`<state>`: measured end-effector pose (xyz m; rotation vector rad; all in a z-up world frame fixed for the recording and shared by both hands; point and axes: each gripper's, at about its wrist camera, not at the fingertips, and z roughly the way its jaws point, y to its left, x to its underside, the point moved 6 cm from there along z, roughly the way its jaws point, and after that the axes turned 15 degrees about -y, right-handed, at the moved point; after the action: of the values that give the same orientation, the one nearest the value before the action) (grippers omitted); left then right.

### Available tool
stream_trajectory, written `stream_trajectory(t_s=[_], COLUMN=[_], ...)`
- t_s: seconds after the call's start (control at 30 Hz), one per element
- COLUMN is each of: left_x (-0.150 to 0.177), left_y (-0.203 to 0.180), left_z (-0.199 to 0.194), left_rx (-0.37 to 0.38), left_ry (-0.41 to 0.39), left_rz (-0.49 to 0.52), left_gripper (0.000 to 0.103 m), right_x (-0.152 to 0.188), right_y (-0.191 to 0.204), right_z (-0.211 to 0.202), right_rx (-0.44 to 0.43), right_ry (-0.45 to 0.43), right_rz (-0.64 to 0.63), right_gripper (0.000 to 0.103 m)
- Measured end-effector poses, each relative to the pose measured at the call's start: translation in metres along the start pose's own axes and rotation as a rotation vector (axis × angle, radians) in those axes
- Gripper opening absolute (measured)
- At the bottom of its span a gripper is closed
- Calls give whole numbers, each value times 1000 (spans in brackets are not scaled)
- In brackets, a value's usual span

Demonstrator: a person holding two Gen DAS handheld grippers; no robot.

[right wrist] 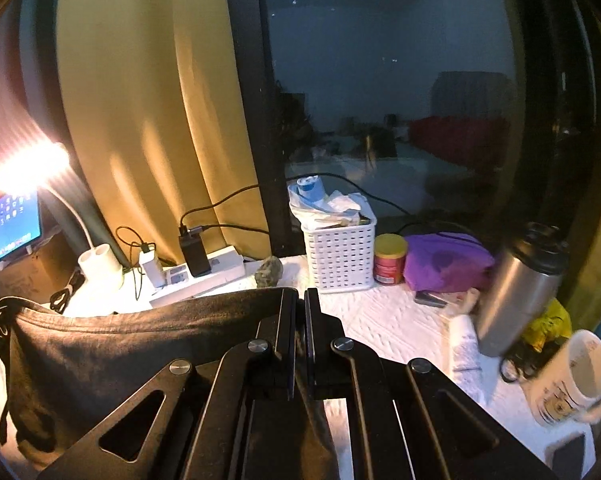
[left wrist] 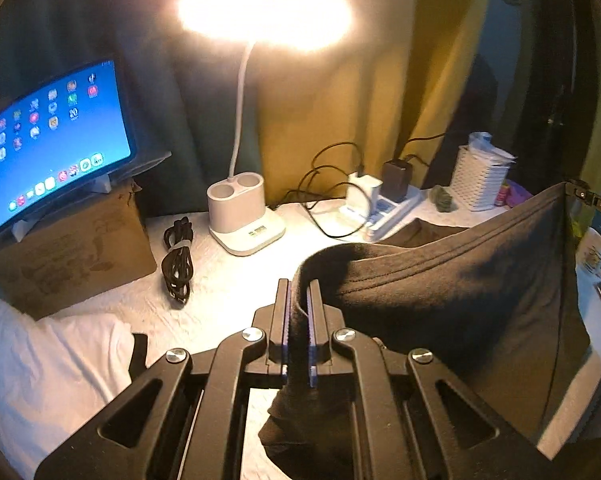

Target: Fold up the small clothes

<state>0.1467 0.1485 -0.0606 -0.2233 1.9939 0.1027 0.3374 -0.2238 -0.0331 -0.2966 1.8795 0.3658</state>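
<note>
Above the white sheet [left wrist: 228,280], the garment [left wrist: 460,276] spans lengthwise between left gripper [left wrist: 298,300] and right gripper [right wrist: 300,312], both clamped on its top edge.

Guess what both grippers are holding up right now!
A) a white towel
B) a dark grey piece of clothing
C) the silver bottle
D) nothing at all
B: the left gripper and the right gripper are each shut on an edge of the dark grey garment, which hangs stretched between them above the white table.
</note>
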Motion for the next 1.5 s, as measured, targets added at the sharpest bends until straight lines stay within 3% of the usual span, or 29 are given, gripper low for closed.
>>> stream_trajectory(t_s=[0.2,0.47,0.77,0.93,1.07,1.17,1.2,1.3,1.5], left_x=[7,31,59,62,58,60,63,75,106], left_y=[14,23,49,76,86,88,86,71,39], left_z=[47,106,130,115,84,58,48,23,-10], left_rx=[-14,-23,-116,-154,-177,-172,-161,-107,4], left_ry=[52,162,241,248,222,214,217,232,281], left_rz=[-32,-57,-102,-193,-204,-215,-228,-247,-246], left_gripper=[5,6,6,6,7,15,22,29,30], right_x=[9,47,80,87,86,86,87,90,106], right_y=[2,2,-8,-3,0,-1,-1,-2,-9], right_z=[53,122,166,166,159,145,140,120,74], right_rx=[-5,5,57,66,95,125,132,139,163], right_ry=[41,143,223,246,283,303,308,324,356], right_rz=[-13,-7,-32,-71,-130,-165,-175,-188,-168], right_gripper=[4,4,4,4,4,4,4,4,5])
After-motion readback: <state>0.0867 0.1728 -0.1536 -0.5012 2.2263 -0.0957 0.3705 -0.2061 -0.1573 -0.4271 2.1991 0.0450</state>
